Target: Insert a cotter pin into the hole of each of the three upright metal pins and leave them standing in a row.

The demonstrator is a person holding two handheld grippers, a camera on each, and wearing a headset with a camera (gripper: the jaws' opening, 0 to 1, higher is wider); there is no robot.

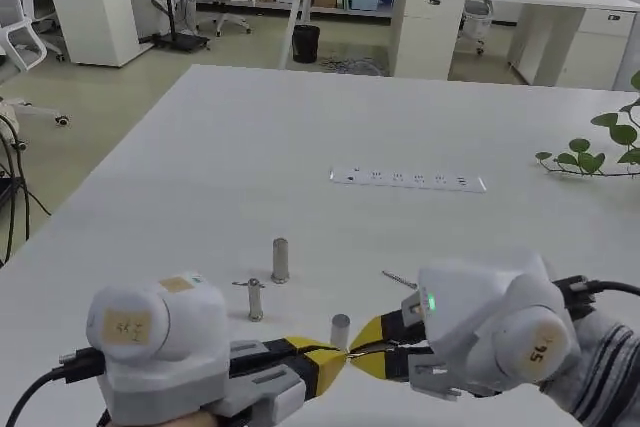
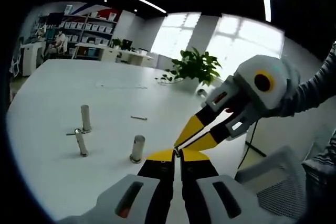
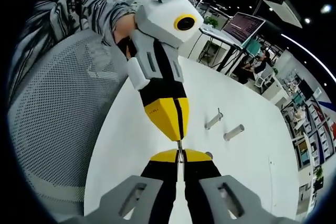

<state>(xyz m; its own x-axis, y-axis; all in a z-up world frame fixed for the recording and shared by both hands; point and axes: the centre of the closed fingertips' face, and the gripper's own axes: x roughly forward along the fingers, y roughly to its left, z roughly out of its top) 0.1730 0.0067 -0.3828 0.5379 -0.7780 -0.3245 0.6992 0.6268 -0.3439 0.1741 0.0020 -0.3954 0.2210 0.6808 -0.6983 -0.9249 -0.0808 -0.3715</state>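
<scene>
Three upright metal pins stand on the white table: the far pin [image 1: 280,260], the left pin [image 1: 255,299] with a cotter pin [image 1: 243,284] through its top, and the near pin [image 1: 340,329]. Right in front of the near pin, my left gripper [image 1: 335,355] and right gripper [image 1: 356,351] meet tip to tip. Both are shut on a thin cotter pin [image 3: 180,146] held between them. In the left gripper view my left gripper [image 2: 178,155] touches the right one's yellow fingertips [image 2: 190,128]. A loose cotter pin [image 1: 398,279] lies to the right of the pins.
A white power strip [image 1: 408,179] lies further back on the table [image 1: 200,147]. A leafy plant [image 1: 600,152] reaches in at the right edge. Desks, chairs and a seated person are behind. A mesh chair [image 3: 58,114] is close to the near table edge.
</scene>
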